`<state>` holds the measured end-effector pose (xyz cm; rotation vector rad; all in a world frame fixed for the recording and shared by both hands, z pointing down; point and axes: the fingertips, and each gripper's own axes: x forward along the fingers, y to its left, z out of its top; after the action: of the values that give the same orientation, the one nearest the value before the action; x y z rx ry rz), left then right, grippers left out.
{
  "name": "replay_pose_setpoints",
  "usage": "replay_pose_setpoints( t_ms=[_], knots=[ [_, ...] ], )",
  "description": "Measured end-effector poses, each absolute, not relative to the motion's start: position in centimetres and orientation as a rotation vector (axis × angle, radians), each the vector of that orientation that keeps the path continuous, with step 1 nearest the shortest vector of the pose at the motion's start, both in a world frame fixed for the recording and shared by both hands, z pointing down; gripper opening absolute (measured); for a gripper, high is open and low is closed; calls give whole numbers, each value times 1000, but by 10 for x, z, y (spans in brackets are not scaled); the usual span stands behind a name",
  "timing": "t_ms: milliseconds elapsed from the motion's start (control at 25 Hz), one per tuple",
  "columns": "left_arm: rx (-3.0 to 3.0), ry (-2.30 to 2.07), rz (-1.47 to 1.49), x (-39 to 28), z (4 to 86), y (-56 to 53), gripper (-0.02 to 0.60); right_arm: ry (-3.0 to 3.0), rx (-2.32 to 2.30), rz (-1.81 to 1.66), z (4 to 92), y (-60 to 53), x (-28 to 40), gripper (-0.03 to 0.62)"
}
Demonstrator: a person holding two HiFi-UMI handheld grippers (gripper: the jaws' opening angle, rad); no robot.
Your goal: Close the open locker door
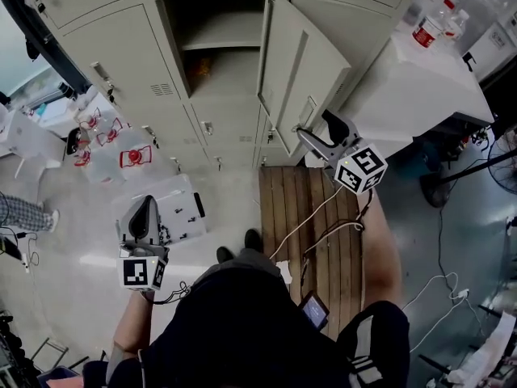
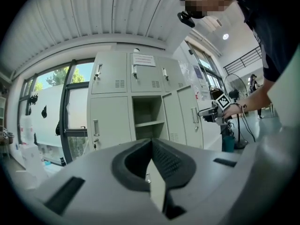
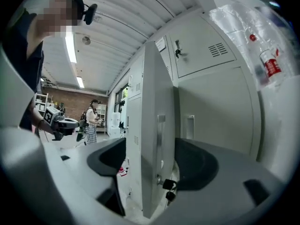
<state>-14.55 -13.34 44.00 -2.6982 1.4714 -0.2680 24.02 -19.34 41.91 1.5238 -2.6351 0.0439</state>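
Locker bay at the edge of an industrial workshop hall.

Two tiers of pale metal lockers (image 2: 115,83) with vent slots and latch handles line the wall, one door (image 1: 299,79) swung wide, under a ribbed metal ceiling (image 2: 117,13) and strip lights (image 3: 71,46). Tall dark-framed windows (image 2: 47,107) stand beside the bank, and a brick wall (image 3: 65,100) closes the far end. The bare grey floor (image 1: 73,217) carries a wooden pallet (image 1: 311,217), loose cables (image 1: 440,281) and a pedestal fan (image 2: 233,84), with plastic-wrapped bottled water (image 1: 428,27) stacked nearby.
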Motion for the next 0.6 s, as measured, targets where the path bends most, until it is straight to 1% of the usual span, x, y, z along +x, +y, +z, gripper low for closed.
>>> replay_pose_setpoints(
  t_ms=[80,160,280,360,400,440,600],
  knots=[
    [-2687,1485,-244,-138,436,-140,3,-2653,1456,51,422,-196,239,327],
    [-2675,1466,-190,-131,435,-145,3,-2668,1430,56,422,-197,241,291],
    [-2675,1450,-186,-123,436,-149,3,-2678,1380,53,424,-198,239,268],
    [-2673,1453,-191,-119,436,-152,3,-2676,1338,43,426,-200,236,239],
    [-2673,1456,-191,-117,437,-153,3,-2681,1326,42,426,-201,235,205],
    [-2672,1459,-190,-116,437,-155,3,-2691,1315,44,425,-201,235,189],
    [-2665,1476,-193,-117,436,-159,3,-2732,1241,48,422,-198,229,183]
  ],
)
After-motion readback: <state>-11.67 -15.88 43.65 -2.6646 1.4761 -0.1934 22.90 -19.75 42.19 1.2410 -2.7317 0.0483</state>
